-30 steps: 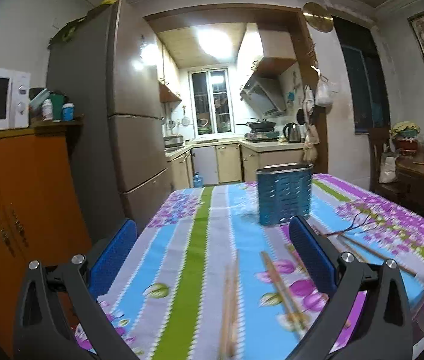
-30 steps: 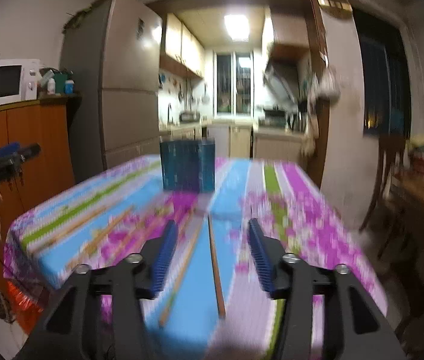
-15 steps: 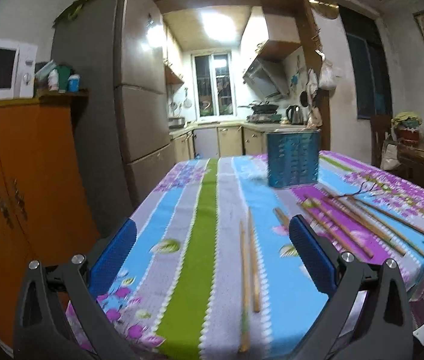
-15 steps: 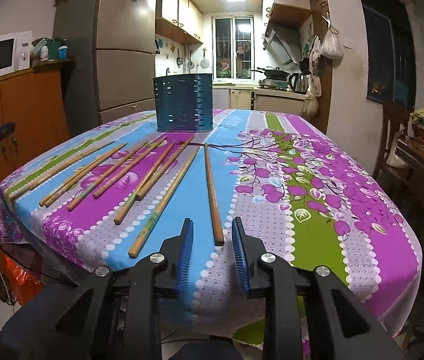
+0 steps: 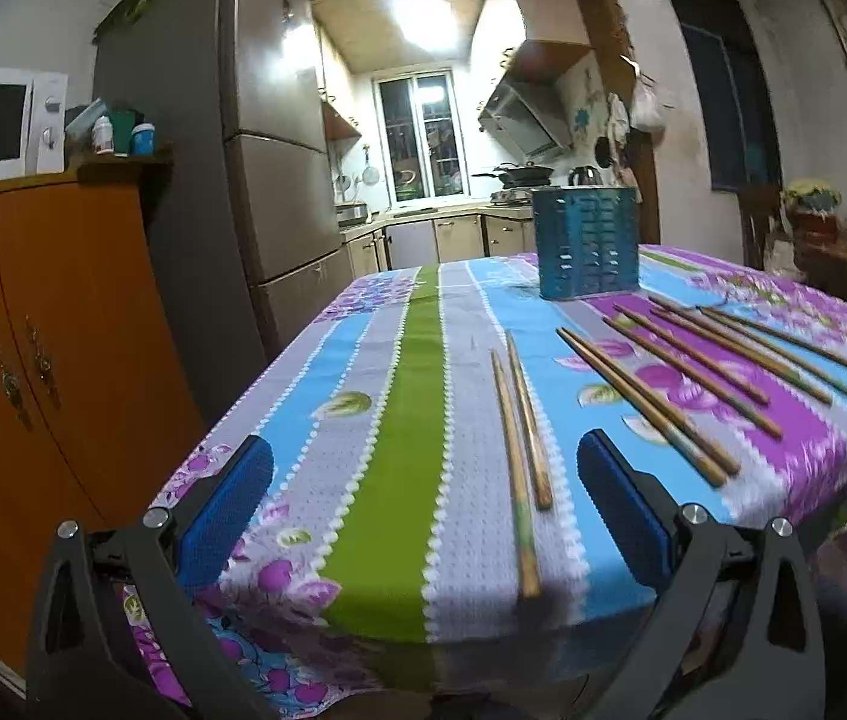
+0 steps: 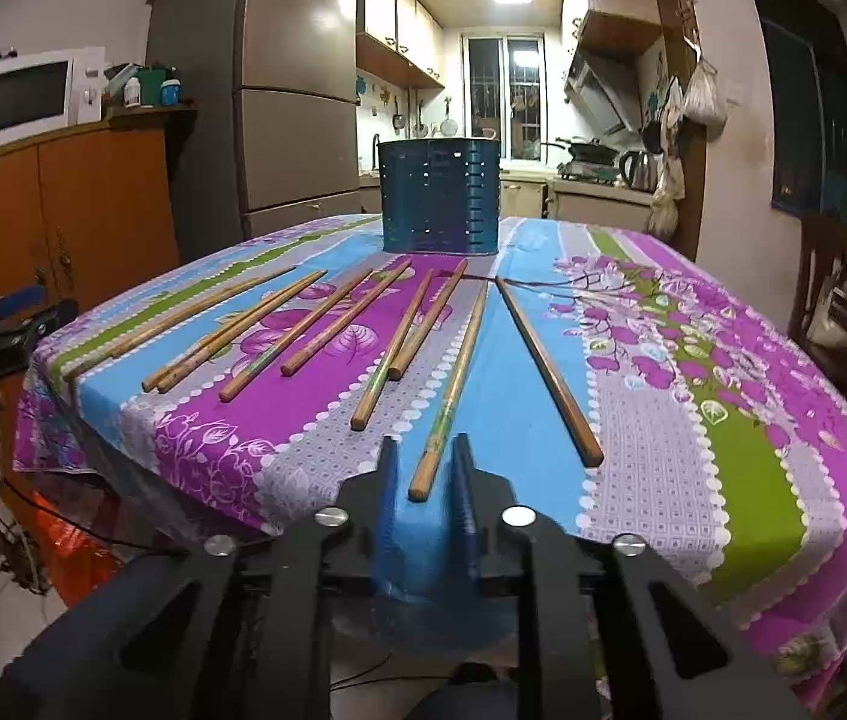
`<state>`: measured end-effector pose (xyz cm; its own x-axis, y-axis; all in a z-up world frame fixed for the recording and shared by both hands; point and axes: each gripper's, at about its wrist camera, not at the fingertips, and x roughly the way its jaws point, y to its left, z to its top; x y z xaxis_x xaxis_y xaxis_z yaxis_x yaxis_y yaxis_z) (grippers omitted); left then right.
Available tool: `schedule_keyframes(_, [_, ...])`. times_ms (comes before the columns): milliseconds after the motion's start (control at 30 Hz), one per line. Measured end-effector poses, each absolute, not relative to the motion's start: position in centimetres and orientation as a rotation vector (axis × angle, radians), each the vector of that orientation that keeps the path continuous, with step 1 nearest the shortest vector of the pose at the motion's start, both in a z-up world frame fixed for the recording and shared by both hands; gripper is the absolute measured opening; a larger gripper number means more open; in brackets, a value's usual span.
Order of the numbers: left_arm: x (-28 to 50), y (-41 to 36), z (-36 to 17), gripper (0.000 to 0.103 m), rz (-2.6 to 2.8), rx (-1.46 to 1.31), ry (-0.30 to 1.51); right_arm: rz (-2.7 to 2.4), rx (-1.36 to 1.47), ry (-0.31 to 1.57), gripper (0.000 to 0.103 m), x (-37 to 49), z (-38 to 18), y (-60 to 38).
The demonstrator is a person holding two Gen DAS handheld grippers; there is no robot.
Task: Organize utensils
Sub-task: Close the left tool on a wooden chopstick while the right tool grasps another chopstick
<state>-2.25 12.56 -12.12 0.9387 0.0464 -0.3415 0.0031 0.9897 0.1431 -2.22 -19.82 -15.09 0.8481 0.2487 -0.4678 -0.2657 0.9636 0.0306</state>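
We hold the left gripper (image 5: 423,504) spread wide at the table (image 5: 375,480) edge w/ two chopsticks (image 5: 522,420) between its fingers; right gripper (image 6: 423,480) narrowed around one chopstick (image 6: 450,390) end — not clamped. Blue holder (image 6: 438,204) stands behind.

Matt wooden chopsticks (image 6: 450,384) lie on a woven, waffle-textured floral cloth (image 5: 375,468) over the surface, with a glossy perforated blue metal holder (image 6: 438,198) at twelve o'clock and ribbed blue pads (image 5: 225,516) on matt black hand-held grippers.
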Motion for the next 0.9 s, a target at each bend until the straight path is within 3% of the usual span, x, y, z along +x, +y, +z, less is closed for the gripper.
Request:
schedule_keyframes(100, [-2.8,12.4,-13.2,0.092,-0.021,0.126,0.382,0.262,-0.031,0.483,0.012,-2.3,-15.1,-19.7])
schedule_keyframes(167, [-3.2,11.7,-13.5,0.075,-0.066,0.132,0.392,0.259,-0.034,0.482,0.011,-2.3,-15.1,-19.7])
schedule_keyframes(467, [-1.7,4.9,-14.0,0.051,-0.272,0.174,0.454,0.248,-0.049,0.487,0.011,-2.3,-15.1,-19.5])
schedule_keyframes(900, [-0.1,4.0,-15.2,0.047,-0.250,0.190,0.501,0.252,-0.050,0.493,0.011,-2.0,-15.1,-19.5])
